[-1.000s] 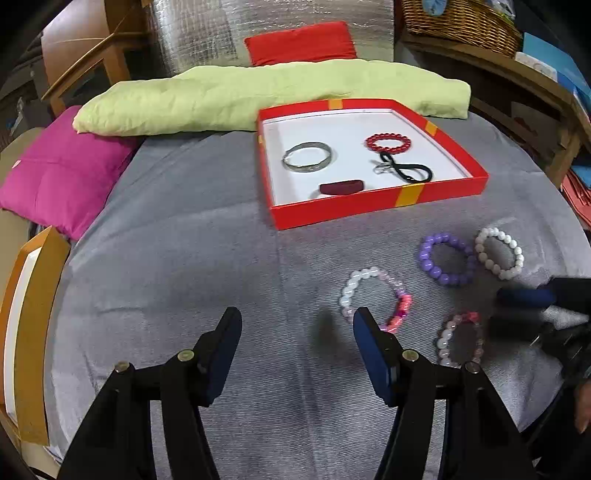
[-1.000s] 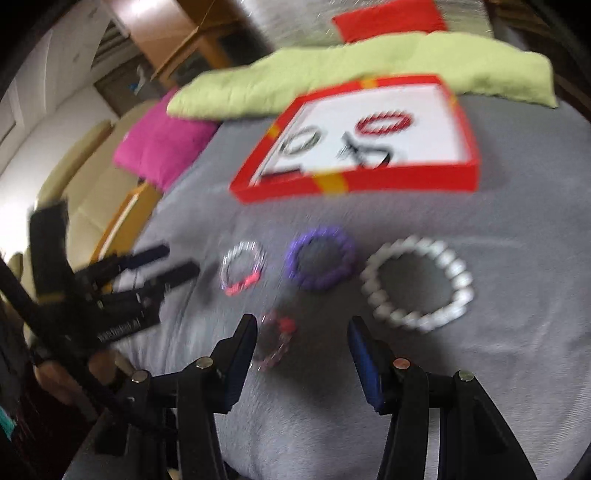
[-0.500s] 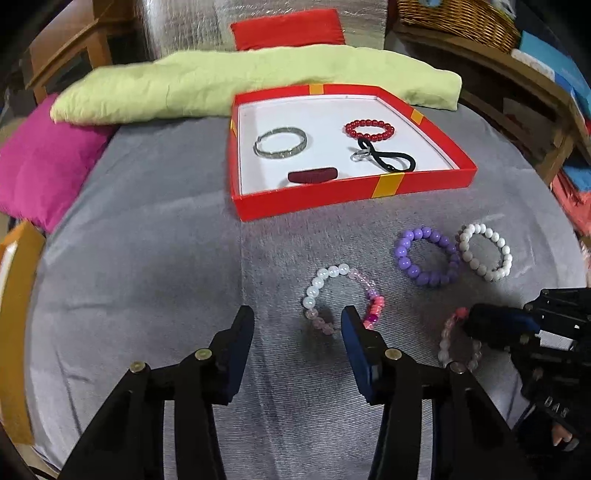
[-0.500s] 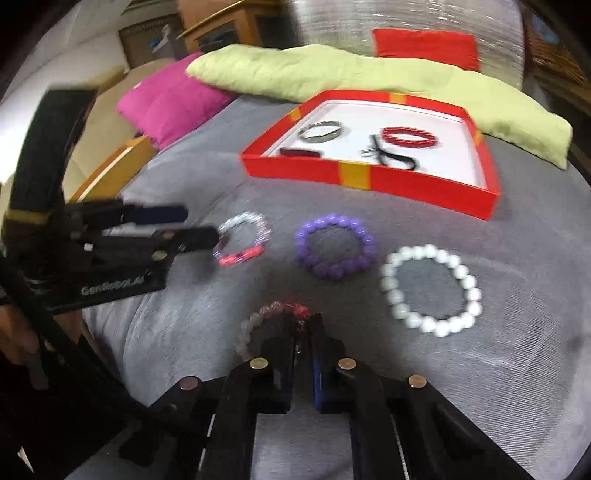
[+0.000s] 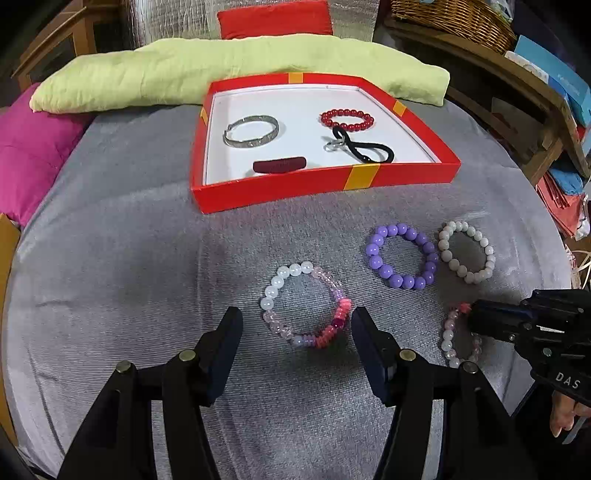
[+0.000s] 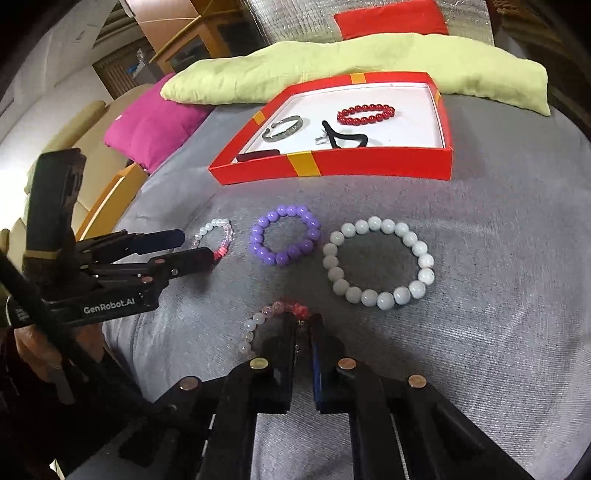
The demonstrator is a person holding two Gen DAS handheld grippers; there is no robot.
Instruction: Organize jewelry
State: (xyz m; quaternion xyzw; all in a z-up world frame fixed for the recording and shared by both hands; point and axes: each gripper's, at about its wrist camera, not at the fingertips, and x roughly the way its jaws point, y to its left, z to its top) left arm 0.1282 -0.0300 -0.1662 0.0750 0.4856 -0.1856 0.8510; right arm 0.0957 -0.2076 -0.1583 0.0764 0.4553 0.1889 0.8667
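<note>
On the grey cloth lies a white, pink and lilac bead bracelet [image 5: 273,291] [image 6: 210,229], just ahead of and between the tips of my left gripper [image 5: 295,332] [image 6: 197,245]. Its jaws are opening and the pads do not touch the beads. My right gripper [image 6: 304,325] [image 5: 476,317] is shut on the near side of a small pink bead bracelet [image 6: 255,325] [image 5: 447,338]. A purple bracelet [image 5: 375,262] [image 6: 258,245] and a white one [image 5: 445,254] [image 6: 334,273] lie loose beyond. The red box [image 5: 325,181] [image 6: 332,162] holds a silver bangle [image 5: 251,131], a red bead bracelet [image 5: 347,120], a black hair tie [image 5: 369,151] and a dark red piece [image 5: 280,165].
A long green cushion [image 5: 221,70] lies behind the box, with a red cushion [image 5: 273,18] further back and a pink cushion [image 5: 29,147] at the left. A wooden shelf with a wicker basket [image 5: 450,14] stands at the right. A person's hand [image 5: 561,417] holds the right gripper.
The right gripper closed onto the small pink bracelet. The left gripper came forward up to the white-pink bracelet, its jaws narrowing and then widening again.
</note>
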